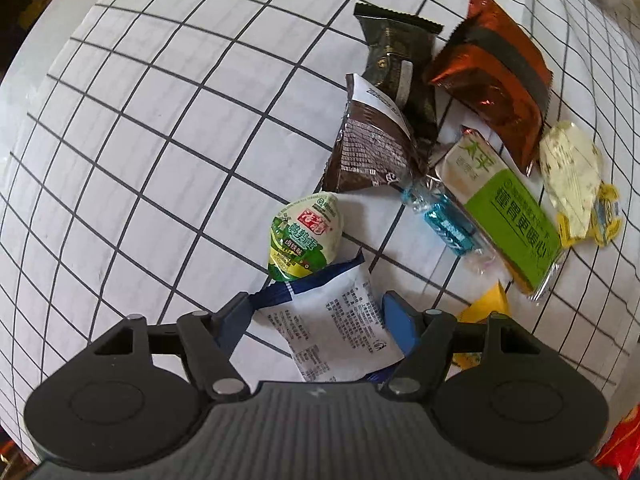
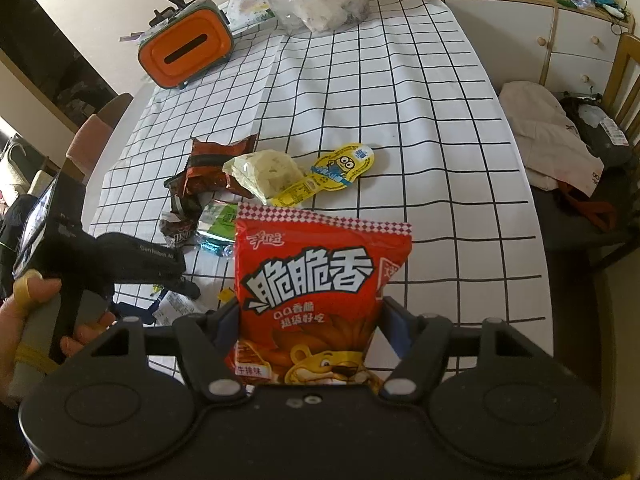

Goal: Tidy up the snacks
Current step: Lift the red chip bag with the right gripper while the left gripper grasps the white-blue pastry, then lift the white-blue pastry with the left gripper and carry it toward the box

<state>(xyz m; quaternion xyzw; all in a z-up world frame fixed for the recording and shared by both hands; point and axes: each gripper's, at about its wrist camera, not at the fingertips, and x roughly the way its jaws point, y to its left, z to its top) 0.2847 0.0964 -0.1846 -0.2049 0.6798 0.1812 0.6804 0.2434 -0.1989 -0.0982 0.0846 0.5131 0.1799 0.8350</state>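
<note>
The red crinkly snack bag with bold white characters and a cartoon lion (image 2: 320, 300) stands upright between the fingers of the right gripper (image 2: 312, 320), pinched at both side edges and held above the near part of the table. The gripper's blue-padded fingers (image 2: 394, 328) press against the bag's right edge.

The left gripper (image 1: 316, 320) points straight down at a white-and-blue flat sachet printed with small black text (image 1: 340, 320). The sachet lies on the cloth between the spread fingers; whether the pads touch it cannot be told — the fingers stand apart on either side of it. In the right wrist view the same gripper (image 2: 188, 288) shows at the left, with a person's hand (image 2: 36, 312) around its handle.

Just beyond the sachet sits a small egg-shaped green-and-white pack (image 1: 306, 236). Farther off lies the loose pile: a brown foil packet (image 1: 372, 148), a dark olive wrapper (image 1: 396, 56), a copper-orange foil wrapper (image 1: 492, 80), a lime-green and cream bar pack (image 1: 504, 204), a small blue foil candy (image 1: 444, 224) and a pale cream-coloured pouch (image 1: 568, 172) overlapping a yellow pack with a cartoon figure (image 2: 340, 168).

All rest on a white tablecloth with a black grid (image 2: 400, 100) — at its far end stand an orange box with a slot (image 2: 186, 50) and a crumpled clear plastic bag (image 2: 320, 0).
</note>
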